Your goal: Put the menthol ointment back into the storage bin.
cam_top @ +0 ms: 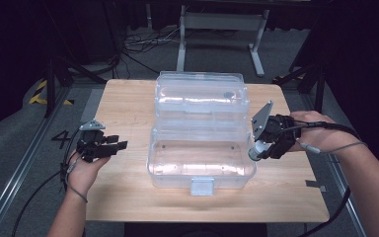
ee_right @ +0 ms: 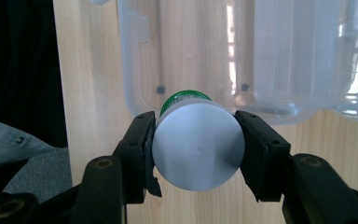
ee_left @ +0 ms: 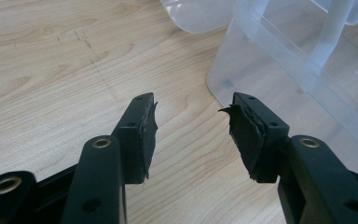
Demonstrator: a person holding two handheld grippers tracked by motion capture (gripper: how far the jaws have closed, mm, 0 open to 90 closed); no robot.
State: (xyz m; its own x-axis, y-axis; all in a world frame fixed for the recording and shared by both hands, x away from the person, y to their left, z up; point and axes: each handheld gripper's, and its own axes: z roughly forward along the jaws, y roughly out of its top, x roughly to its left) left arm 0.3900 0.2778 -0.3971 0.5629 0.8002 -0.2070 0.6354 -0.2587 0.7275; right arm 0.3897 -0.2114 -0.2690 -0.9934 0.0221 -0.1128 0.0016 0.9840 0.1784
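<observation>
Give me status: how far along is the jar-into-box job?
Done: the clear box stands open, lid back, and the right gripper is shut on the grey-capped jar. In hand: the jar hangs at the box's right edge, not yet inside. Left: lowering it in and releasing. The left gripper is open and empty over the table.

A black numeral "4" (cam_top: pixel 60 138) is marked on the grey floor just left of the light wooden bench (cam_top: pixel 128 106); nothing else is readable.

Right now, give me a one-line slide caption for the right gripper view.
Right gripper clamps a grey-capped green bottle above the wooden table, beside the open clear plastic box.
</observation>
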